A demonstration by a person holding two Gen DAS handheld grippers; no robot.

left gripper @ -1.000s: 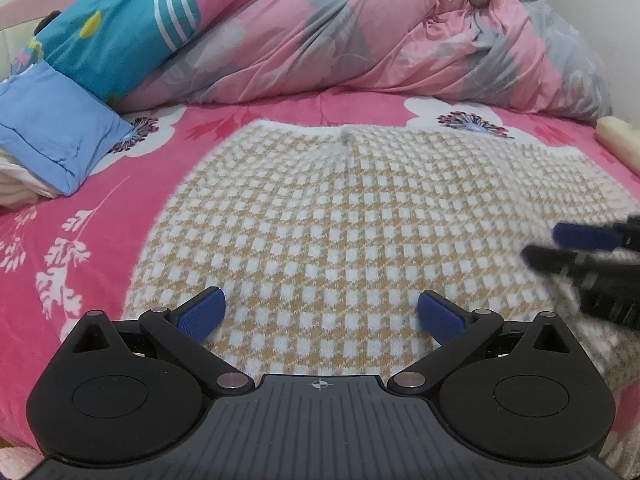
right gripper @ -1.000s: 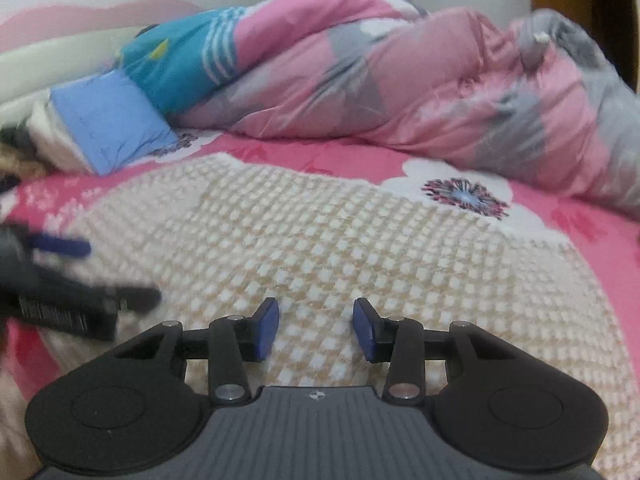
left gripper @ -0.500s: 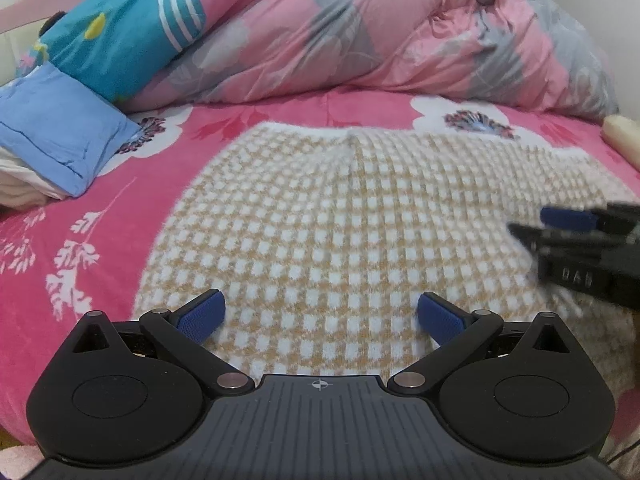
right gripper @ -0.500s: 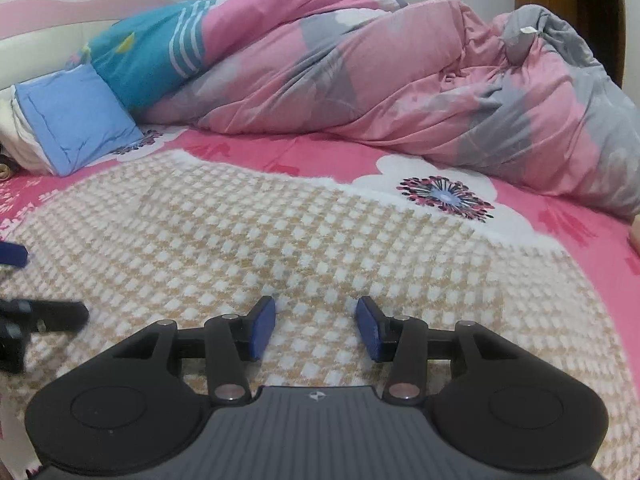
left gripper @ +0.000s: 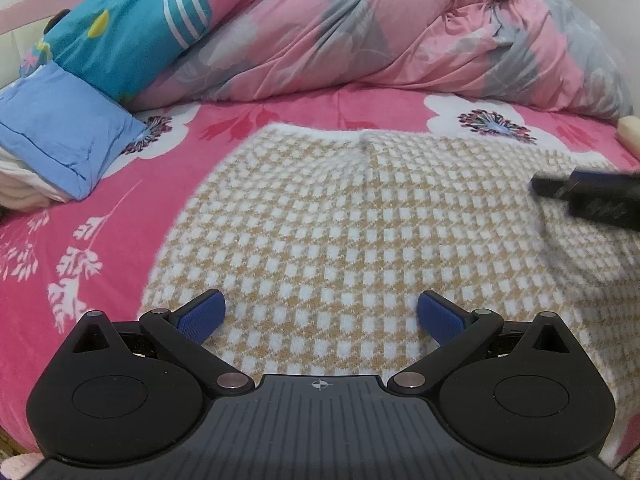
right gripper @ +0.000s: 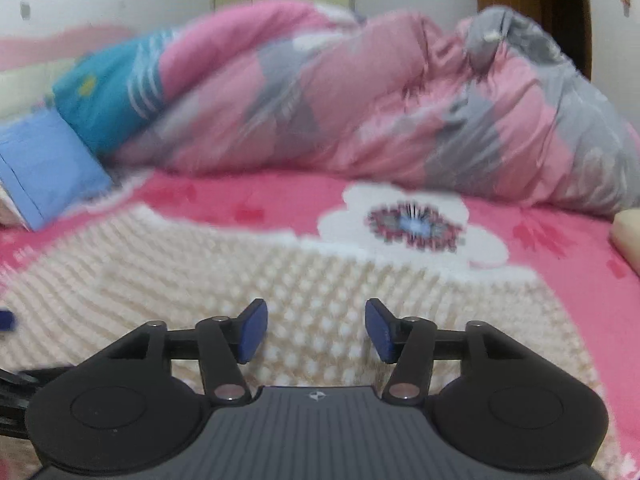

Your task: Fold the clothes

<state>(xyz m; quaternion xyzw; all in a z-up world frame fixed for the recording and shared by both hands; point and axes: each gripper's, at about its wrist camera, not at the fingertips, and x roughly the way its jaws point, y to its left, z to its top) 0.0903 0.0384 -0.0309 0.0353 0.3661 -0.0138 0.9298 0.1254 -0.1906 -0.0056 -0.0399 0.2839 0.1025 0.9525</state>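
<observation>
Checked knit garment (left gripper: 360,240) lies flat on the pink floral bedsheet (left gripper: 80,240); no legible writing shows. Left gripper (left gripper: 320,316) gapes wide, empty. Right gripper (right gripper: 316,330), jaws just widening, grips nothing.

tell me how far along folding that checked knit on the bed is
Early stage. Done: the checked knit lies spread flat on the pink bedsheet, no fold visible in it. In hand: nothing is gripped; the left gripper stands open over its near edge, and the right gripper, its jaws just opening, has only cloth below it. Left: every fold.
</observation>
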